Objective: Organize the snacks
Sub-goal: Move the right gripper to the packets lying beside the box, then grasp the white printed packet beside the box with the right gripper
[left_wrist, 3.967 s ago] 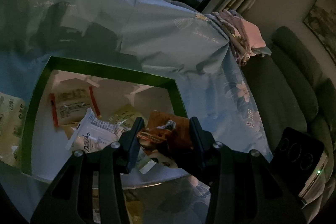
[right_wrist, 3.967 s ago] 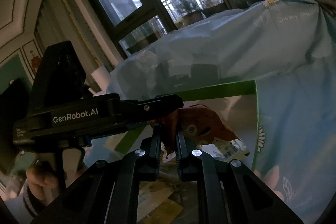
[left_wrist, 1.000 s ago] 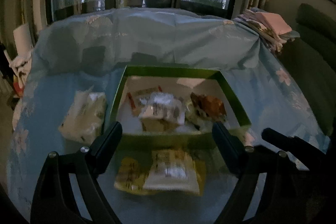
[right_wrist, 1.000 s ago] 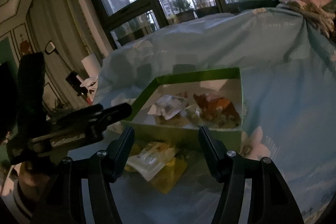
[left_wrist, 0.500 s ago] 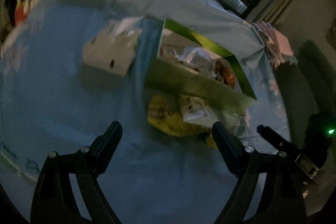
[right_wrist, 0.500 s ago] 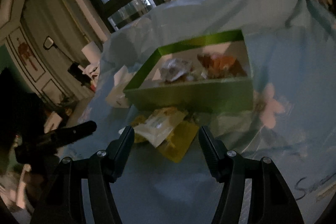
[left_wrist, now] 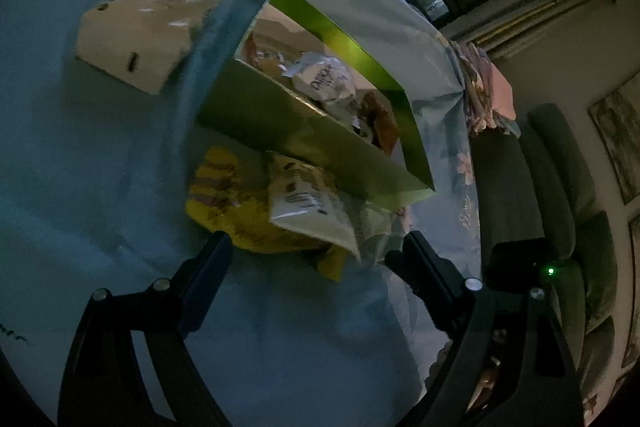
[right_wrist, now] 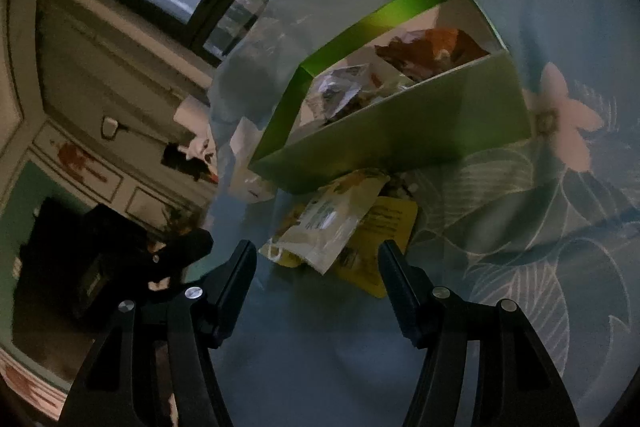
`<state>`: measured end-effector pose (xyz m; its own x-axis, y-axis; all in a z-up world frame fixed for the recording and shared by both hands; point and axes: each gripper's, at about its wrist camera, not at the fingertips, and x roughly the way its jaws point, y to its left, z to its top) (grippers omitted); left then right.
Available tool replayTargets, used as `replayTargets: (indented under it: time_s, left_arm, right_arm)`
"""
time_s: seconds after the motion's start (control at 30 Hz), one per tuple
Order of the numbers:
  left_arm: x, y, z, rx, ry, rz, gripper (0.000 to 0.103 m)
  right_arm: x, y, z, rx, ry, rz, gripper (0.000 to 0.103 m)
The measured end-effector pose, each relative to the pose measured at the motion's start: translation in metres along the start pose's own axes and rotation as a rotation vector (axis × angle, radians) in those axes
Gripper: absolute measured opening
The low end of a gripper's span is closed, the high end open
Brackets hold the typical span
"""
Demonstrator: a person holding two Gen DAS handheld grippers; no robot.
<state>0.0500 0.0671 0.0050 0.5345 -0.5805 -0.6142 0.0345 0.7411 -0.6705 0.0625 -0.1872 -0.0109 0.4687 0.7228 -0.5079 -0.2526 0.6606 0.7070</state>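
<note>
Left gripper (left_wrist: 310,251): jaws wide, nothing between them, hovering over the blue floral cloth (left_wrist: 100,167). Right gripper (right_wrist: 316,261): jaws wide, nothing held.

Green box (right_wrist: 400,131) sits on the cloth at 12 o'clock from both grippers; it contains a white wrapped snack (left_wrist: 324,83) and an orange-brown packet (right_wrist: 436,51).

Outside the box, touching its near wall: white pouch (right_wrist: 332,223) lying on top of a yellow packet (right_wrist: 384,239).

Pale carton (left_wrist: 140,39) at 10 o'clock in the left view, beside the box.
</note>
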Motion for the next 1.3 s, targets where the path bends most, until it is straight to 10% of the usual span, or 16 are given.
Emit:
replayTargets:
  time_s: [1.07,1.3]
  left_arm:
    - [0.028,0.017,0.015,-0.094,0.072,-0.041,0.066]
    - [0.034,0.021,0.017,-0.1,0.101,-0.03,0.031]
  right_arm:
    - [0.045,-0.015,0.008,0.103,0.043,0.096,0.052]
    - [0.052,-0.024,0.01,0.138,0.048,0.069,0.033]
